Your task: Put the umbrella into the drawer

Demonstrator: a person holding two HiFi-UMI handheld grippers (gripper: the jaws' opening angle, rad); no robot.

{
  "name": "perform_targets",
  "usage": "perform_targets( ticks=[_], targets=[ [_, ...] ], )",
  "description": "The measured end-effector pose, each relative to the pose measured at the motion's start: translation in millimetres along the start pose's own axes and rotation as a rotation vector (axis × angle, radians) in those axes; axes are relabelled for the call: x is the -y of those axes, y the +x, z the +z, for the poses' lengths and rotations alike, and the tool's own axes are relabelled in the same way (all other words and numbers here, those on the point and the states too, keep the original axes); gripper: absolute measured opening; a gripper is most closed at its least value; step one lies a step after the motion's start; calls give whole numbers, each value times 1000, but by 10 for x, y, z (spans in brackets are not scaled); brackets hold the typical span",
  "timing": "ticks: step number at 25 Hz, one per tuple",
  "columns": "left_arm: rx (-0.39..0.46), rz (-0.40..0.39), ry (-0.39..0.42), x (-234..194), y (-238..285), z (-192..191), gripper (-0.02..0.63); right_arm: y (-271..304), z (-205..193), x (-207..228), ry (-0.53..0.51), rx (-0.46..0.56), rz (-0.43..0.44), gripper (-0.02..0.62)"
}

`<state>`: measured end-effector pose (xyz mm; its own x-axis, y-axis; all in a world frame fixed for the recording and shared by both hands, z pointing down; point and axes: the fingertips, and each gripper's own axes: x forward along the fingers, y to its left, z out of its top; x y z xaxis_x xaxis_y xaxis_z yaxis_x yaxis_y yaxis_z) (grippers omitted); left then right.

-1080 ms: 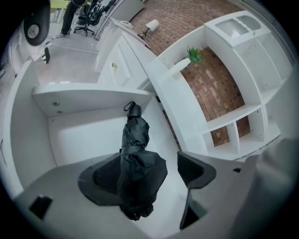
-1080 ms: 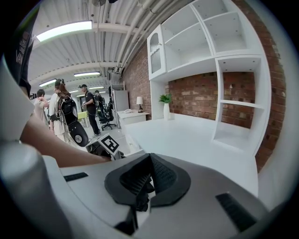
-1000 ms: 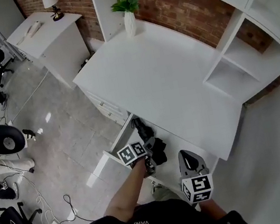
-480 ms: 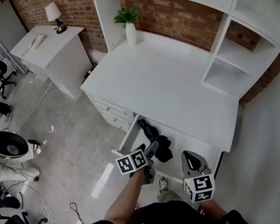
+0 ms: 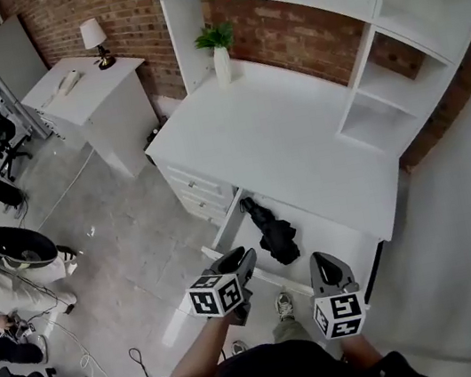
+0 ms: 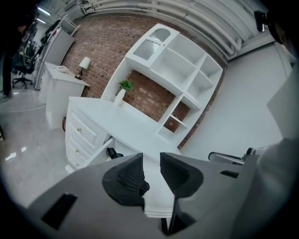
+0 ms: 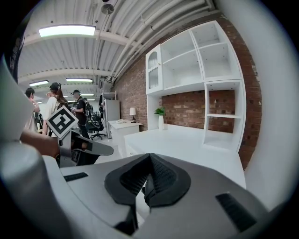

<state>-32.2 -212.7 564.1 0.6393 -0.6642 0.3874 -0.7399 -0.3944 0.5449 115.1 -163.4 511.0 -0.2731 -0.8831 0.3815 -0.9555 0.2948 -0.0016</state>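
Observation:
The black folded umbrella (image 5: 270, 229) lies in the open drawer (image 5: 224, 223) under the white desk (image 5: 298, 136); the left gripper view shows its end (image 6: 112, 152). My left gripper (image 5: 241, 260) hangs above the drawer's front edge, clear of the umbrella. Its jaws are closing, a narrow gap still shows, and nothing is between them (image 6: 152, 163). My right gripper (image 5: 322, 261) hovers to the right, at the drawer's front right corner, jaws shut and empty (image 7: 148, 161).
A hutch of white shelves (image 5: 383, 103) rises at the desk's back, with a potted plant (image 5: 220, 50) beside it. Closed drawers (image 5: 196, 194) sit left of the open one. A side cabinet with a lamp (image 5: 90, 82), chairs, people and floor cables (image 5: 95, 361) lie left.
My left gripper has risen and pulled back from the umbrella in the drawer, rolled, and its jaws have narrowed. The right gripper shifted slightly. The umbrella stays in the drawer.

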Motion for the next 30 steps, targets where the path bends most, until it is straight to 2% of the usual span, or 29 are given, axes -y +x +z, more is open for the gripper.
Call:
perform_targets(
  ticks=[7, 13, 19, 26, 30],
  targets=[
    [72, 3, 132, 43, -688, 130, 27, -239, -4, -263, -6, 23, -29, 2],
    [113, 27, 231, 60, -1284, 73, 8, -503, -29, -606, -15, 46, -44, 2],
    [133, 11, 316, 135, -1768, -94, 6, -720, -79, -924, -12, 60, -46, 2],
    [160, 14, 323, 84, -2294, -255, 6, -923, -150, -1315, -18, 66, -29, 2],
    [181, 24, 353, 55, -2527, -283, 6, -995, -172, -1477, -26, 61, -20, 1]
  ],
)
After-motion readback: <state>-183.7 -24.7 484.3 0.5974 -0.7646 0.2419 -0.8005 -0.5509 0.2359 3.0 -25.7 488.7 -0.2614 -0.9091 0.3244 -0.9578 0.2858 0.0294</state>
